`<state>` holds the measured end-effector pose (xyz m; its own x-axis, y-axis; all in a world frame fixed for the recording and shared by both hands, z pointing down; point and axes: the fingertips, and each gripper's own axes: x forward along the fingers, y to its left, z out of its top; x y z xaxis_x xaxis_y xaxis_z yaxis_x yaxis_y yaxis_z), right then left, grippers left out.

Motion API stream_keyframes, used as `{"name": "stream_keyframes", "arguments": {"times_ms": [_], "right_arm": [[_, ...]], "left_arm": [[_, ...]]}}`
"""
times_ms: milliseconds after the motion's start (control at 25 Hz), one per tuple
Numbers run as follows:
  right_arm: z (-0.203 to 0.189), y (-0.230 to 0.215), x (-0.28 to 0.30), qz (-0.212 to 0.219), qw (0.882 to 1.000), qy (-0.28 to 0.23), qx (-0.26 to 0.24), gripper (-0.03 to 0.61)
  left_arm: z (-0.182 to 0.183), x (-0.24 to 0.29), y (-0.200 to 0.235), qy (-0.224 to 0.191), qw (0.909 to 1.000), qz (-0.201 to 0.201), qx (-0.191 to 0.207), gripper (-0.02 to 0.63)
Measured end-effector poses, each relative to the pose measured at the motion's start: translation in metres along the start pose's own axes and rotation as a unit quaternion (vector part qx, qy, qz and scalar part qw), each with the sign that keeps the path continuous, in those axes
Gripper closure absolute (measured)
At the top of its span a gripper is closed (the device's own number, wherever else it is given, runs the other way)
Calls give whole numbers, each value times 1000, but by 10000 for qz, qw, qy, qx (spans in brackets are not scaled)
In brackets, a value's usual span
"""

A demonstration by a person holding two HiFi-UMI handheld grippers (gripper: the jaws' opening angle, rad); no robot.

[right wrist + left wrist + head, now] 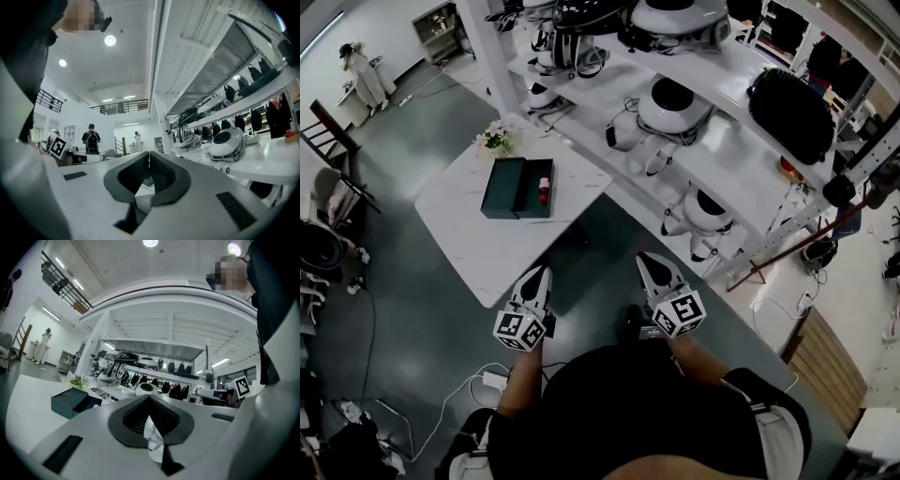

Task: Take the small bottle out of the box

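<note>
The left gripper (542, 273) and the right gripper (649, 259) are held side by side close to the person's body, over the dark floor (412, 309) and just short of the near corner of the white bench (487, 246). The fingers of both are pressed together with nothing between them. Each gripper carries a cube printed with black-and-white square patterns.

Towards the far end of the bench lies a dark green box (504, 187), opened flat. The small bottle (545, 191), with red on it, lies in the box's right half, well apart from both grippers. Any print on the box or bottle is too small to read. A small bunch of flowers (496, 138) stands just beyond the box. To the right, white shelves (741, 150) hold rounded white and black helmet-like shapes. At the far left a person in white (364, 73) stands.
</note>
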<state>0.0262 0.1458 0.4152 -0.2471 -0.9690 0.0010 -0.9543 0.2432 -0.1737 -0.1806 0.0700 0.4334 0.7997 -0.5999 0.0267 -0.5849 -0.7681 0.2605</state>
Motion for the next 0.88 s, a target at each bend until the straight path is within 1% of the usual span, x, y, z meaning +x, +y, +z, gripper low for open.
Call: {"name": "stream_keyframes", "arguments": {"times_ms": [200, 400, 480, 640, 760, 880], "right_arm": [[23, -48, 49, 580, 9982, -19, -113, 545], [28, -98, 86, 884, 9960, 29, -116, 545], [28, -112, 98, 984, 9951, 46, -82, 545], [25, -132, 119, 1104, 9938, 49, 86, 545], [20, -143, 137, 1177, 9927, 123, 217, 545], [18, -153, 160, 1241, 9918, 175, 234, 545]], "left_arm": [[28, 55, 12, -281, 9968, 704, 259, 600], [41, 97, 21, -449, 9903, 1245, 429, 600], [41, 109, 24, -466, 9885, 1376, 420, 600], [41, 126, 33, -418, 9867, 1514, 417, 600], [42, 139, 48, -324, 9857, 1616, 354, 600], [46, 152, 68, -288, 9840, 1728, 314, 600]]}}
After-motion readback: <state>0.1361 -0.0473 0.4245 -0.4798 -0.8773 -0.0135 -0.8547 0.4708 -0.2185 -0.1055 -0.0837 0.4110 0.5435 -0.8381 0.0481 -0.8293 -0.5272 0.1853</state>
